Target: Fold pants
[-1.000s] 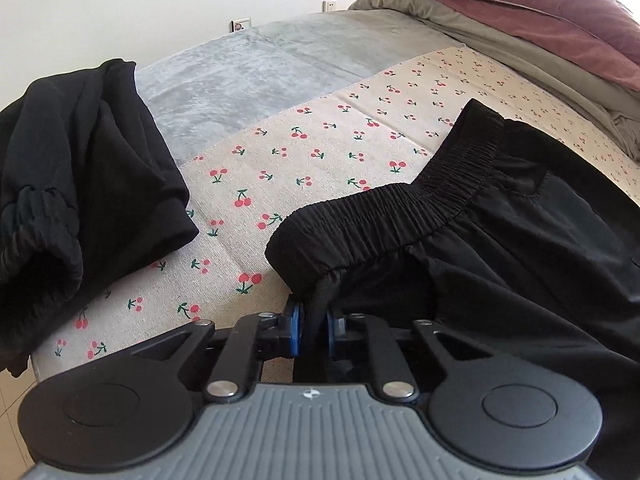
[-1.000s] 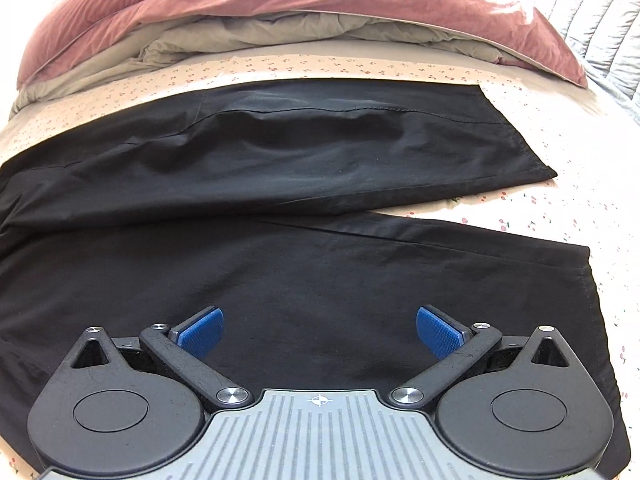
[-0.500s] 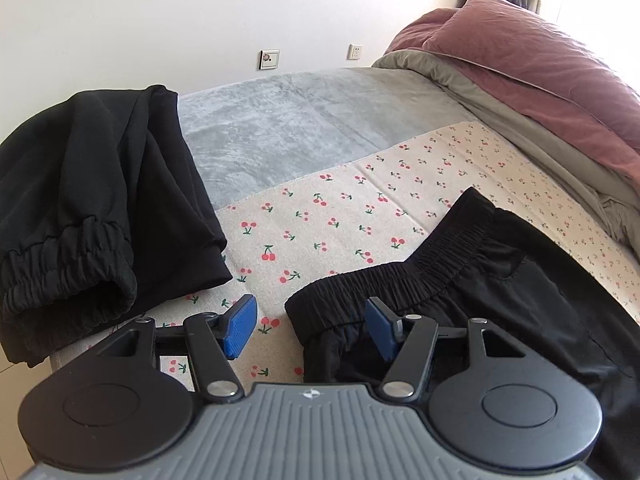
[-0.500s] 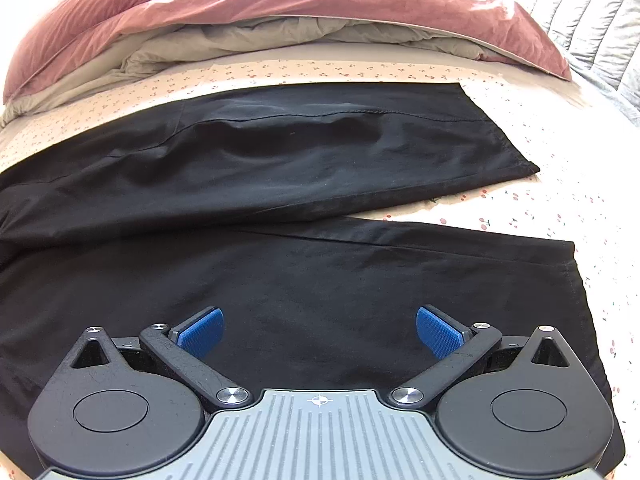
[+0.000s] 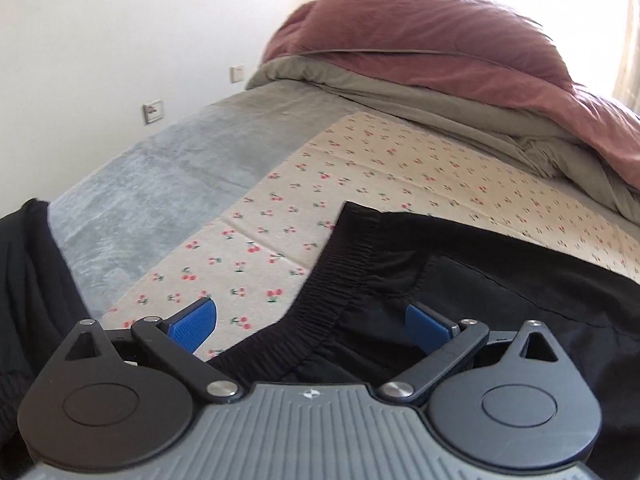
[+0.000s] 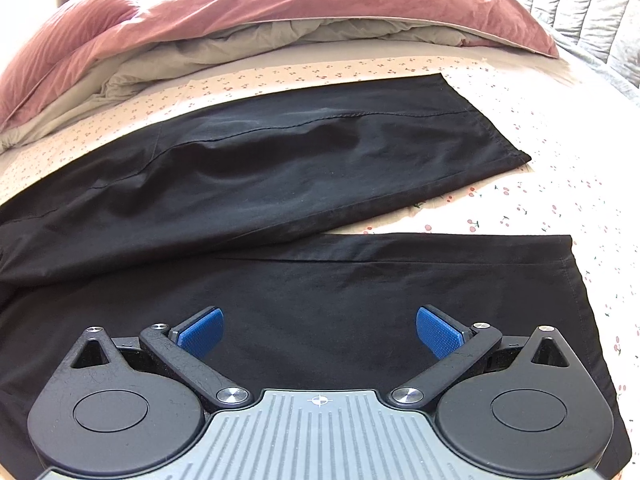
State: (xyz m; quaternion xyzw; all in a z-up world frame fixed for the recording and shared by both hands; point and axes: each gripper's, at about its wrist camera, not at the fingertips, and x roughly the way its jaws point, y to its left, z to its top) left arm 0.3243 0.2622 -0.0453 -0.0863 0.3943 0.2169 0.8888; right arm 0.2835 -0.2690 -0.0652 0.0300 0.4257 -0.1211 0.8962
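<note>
Opening wide, the left gripper [image 5: 312, 320] straddles the pants' [image 5: 500, 280] waistband [image 5: 340, 280] without pressing it (the right gripper [image 6: 318, 330] gapes, empty, above one leg).

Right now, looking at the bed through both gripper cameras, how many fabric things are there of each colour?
Black: 2, the pants laid flat and another black garment at the left edge
Pink: 1, the duvet
Grey: 1, the blanket
Cherry print: 1, the sheet
Total: 5
</note>
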